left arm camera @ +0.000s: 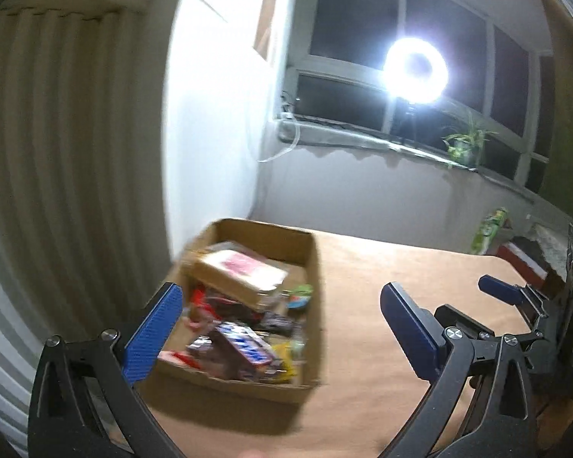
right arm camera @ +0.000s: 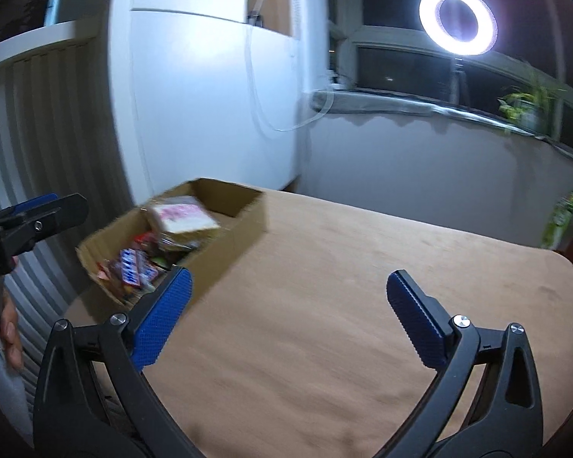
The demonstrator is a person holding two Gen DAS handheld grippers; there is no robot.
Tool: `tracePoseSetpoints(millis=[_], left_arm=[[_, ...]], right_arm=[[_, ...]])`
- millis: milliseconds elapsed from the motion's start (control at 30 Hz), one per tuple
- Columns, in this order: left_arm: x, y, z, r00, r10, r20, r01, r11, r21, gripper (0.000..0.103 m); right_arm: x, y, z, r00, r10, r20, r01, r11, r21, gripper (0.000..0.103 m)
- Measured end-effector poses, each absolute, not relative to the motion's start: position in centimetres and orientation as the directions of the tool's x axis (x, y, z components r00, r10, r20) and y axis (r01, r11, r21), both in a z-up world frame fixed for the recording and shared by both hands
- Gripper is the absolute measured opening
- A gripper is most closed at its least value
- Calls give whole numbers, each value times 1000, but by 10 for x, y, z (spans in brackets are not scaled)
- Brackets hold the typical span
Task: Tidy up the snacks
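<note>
A cardboard box (left arm camera: 305,343) (right arm camera: 244,229) full of snacks stands at the table's left edge. A flat tan package with a pink print (left arm camera: 244,271) (right arm camera: 183,217) lies on top, and blue-and-white candy bars (left arm camera: 244,347) (right arm camera: 133,271) sit nearer me. My left gripper (left arm camera: 279,309) hovers wide open just in front of the box, its left pad beside the box's near left corner, nothing between the fingers. My right gripper (right arm camera: 290,294) is wide open over bare table to the right of the box, holding nothing. The right gripper's blue fingers (left arm camera: 500,290) also show at the right of the left wrist view.
The brown table (right arm camera: 343,305) stretches right of the box. A green packet (left arm camera: 491,229) (right arm camera: 561,221) stands at the far right edge. A white cabinet (right arm camera: 210,95), ribbed radiator (left arm camera: 57,152), ring light (right arm camera: 458,19) and potted plant (left arm camera: 464,145) stand behind.
</note>
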State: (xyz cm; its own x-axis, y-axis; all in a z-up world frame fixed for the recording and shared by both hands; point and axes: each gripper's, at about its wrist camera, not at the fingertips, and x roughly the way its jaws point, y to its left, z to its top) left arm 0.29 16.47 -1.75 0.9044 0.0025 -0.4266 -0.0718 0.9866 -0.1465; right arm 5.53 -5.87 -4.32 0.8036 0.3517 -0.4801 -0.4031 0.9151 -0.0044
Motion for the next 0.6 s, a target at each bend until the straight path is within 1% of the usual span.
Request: tracePoseSetpoints(millis=[100,167,233,400,500,600], left_arm=[[7,144,-19,899,-11,-439,-53,989,-135,103],[6,127,-19,904,-12,-428,-41,993,-115,103],[9,109,-19,908,-31,-419,-17,994,-112,103],[12,69,-16,901,-82,-427,36,993,-115,103],[13,48,-15,896,-95,-433,49,992,-116,103],[14,27,-13,891,-86,-445,51,995,-89,103]], right_arm=[[52,-88,-44,829,286,-481,-330,944,-7,103],[50,-108,-44,842,247,-480,-286,958,-7,103],[48,-128,-43,850,201,-486,-236,972,-12,103],[37,-169,-36,876,115,-468,-146,989,-31,103],[31,-189,-32,887,76,-455,-108,993,-44,103],[27,-203,-31,888,67,-455,-95,995,-38,103]])
